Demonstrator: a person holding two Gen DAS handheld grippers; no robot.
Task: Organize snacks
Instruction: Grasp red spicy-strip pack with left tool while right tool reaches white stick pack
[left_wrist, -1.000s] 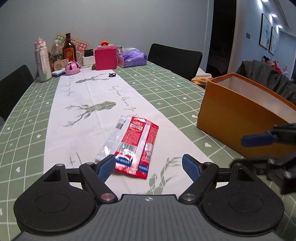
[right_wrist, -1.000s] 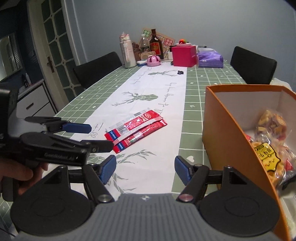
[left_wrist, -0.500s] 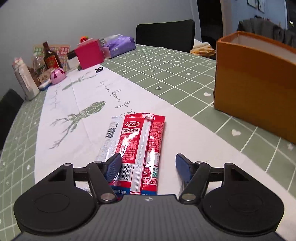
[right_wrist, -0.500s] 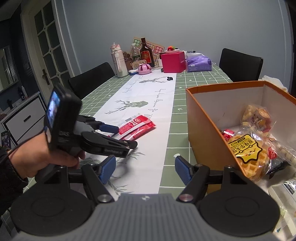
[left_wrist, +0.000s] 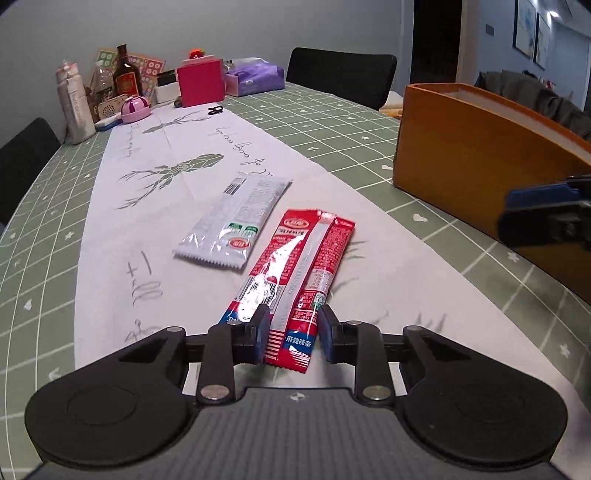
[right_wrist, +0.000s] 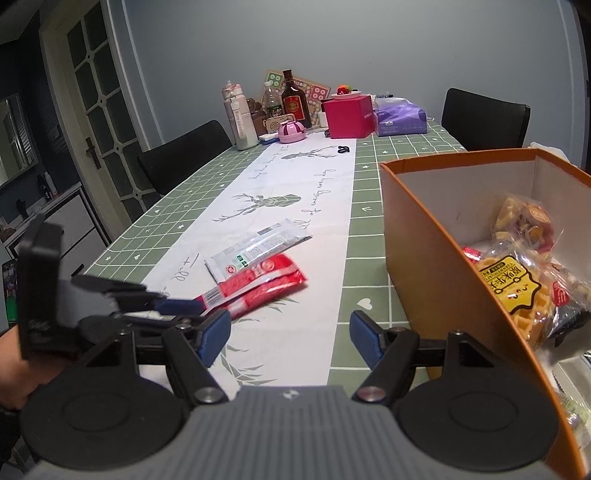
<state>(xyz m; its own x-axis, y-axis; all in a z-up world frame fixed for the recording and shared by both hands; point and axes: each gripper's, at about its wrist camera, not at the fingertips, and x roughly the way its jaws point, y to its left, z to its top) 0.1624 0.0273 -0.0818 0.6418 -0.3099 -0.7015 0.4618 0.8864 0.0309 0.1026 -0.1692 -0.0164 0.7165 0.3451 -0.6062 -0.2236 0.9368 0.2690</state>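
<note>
My left gripper (left_wrist: 291, 334) is shut on the near end of a long red snack packet (left_wrist: 295, 273), which lies out over the white table runner (left_wrist: 155, 236). A silver-white snack packet (left_wrist: 236, 218) lies just beyond it to the left. In the right wrist view the left gripper (right_wrist: 177, 306) holds the red packet (right_wrist: 258, 286) and the silver packet (right_wrist: 258, 247) lies behind. My right gripper (right_wrist: 288, 336) is open and empty, beside the orange box (right_wrist: 443, 266), which holds several bagged snacks (right_wrist: 517, 284).
The orange box (left_wrist: 480, 166) stands to the right on the green checked tablecloth (left_wrist: 332, 122). Bottles, a pink box (left_wrist: 201, 85) and a purple tissue pack (left_wrist: 255, 75) crowd the far end. Black chairs surround the table.
My left gripper closed on the red packet's near end and drew it off the silver packet, which now lies apart. The right gripper moved slightly and stayed open.
</note>
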